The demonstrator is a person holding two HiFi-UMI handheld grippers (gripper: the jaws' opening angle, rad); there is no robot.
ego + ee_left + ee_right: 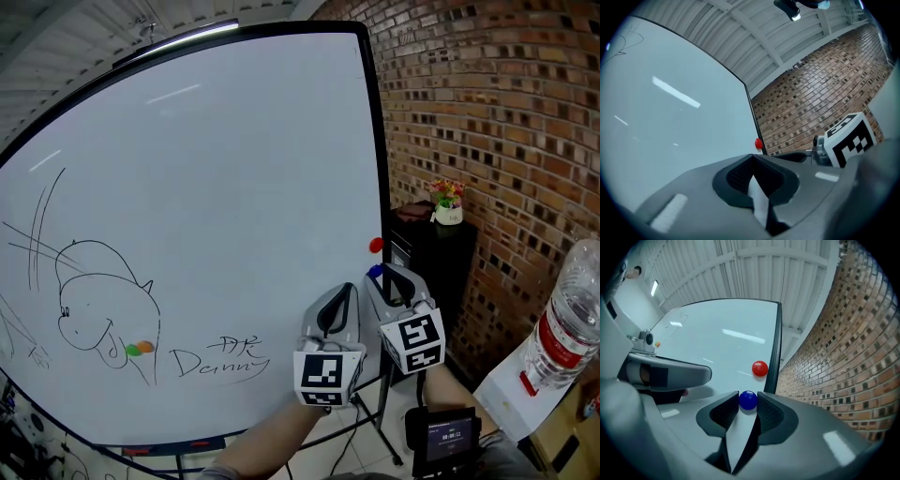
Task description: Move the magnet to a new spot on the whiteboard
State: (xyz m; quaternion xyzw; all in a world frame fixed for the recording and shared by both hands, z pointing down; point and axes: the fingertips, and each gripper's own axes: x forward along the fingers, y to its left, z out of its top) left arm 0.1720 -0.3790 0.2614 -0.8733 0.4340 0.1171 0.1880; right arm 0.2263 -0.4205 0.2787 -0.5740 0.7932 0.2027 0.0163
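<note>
The whiteboard (206, 187) filled most of my head view, standing upright with its dark right frame close to the brick wall (487, 112). A line drawing (94, 300) took up its lower left, so the wide blank middle looked to me like the natural place for a new spot.

I held both tools low at the board's lower right corner. The left gripper (751, 157) hung just beside the other one, its fingers (736, 176) pressed together with nothing between them. I judged it was parked there only to stay out of the way, since the move needed one tool.

The right gripper (747, 395) pointed at the board near the frame because that was where the piece sat. Its fingers (724, 411) pinched the blue magnet (748, 401) at their very tips, a pad on each side of the round body. A tip grip made sense, as it left the flat back free against the steel face. I could not tell whether the magnet had come off the board.

The red magnet (760, 368) stuck just above it, apart from the fingers and close enough to bump on a careless lift.
</note>
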